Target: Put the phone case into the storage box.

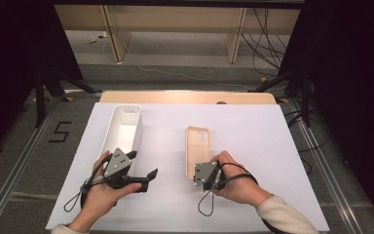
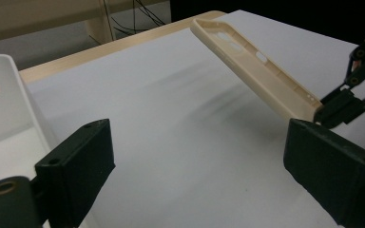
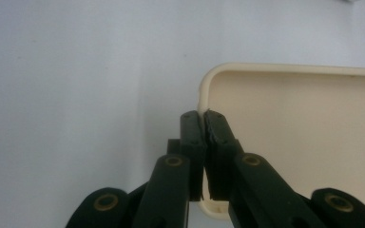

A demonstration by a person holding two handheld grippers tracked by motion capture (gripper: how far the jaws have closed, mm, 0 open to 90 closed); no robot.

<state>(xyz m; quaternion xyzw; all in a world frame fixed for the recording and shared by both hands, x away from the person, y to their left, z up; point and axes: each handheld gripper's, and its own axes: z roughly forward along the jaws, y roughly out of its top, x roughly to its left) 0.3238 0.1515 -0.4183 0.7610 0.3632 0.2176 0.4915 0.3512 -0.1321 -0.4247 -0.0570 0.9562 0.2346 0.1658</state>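
The cream phone case (image 1: 196,150) lies open side up near the middle of the white sheet (image 1: 253,146) that covers the table, its near end lifted clear of the sheet — in the left gripper view it slopes upward, with a soft shadow beneath it. It is held that way because the right gripper (image 1: 200,171) has pinched the thin side wall at one near corner: in the right gripper view the two black jaws stand pressed together on that wall, one pad inside the case and one outside. I would say a grip on the rim is the only sensible one here, since the case is too flat and wide to be taken across its back.

The left gripper (image 1: 143,168) is well apart from the case, to its left, with jaws spread wide and nothing between them. It sits just beside the near end of the long white bin (image 1: 124,127), which lies lengthwise on the sheet's left side with its mouth up — likely the place the case is meant to go, or the free gripper may be waiting to take the case's other end. The person's hands come in from the near edge.
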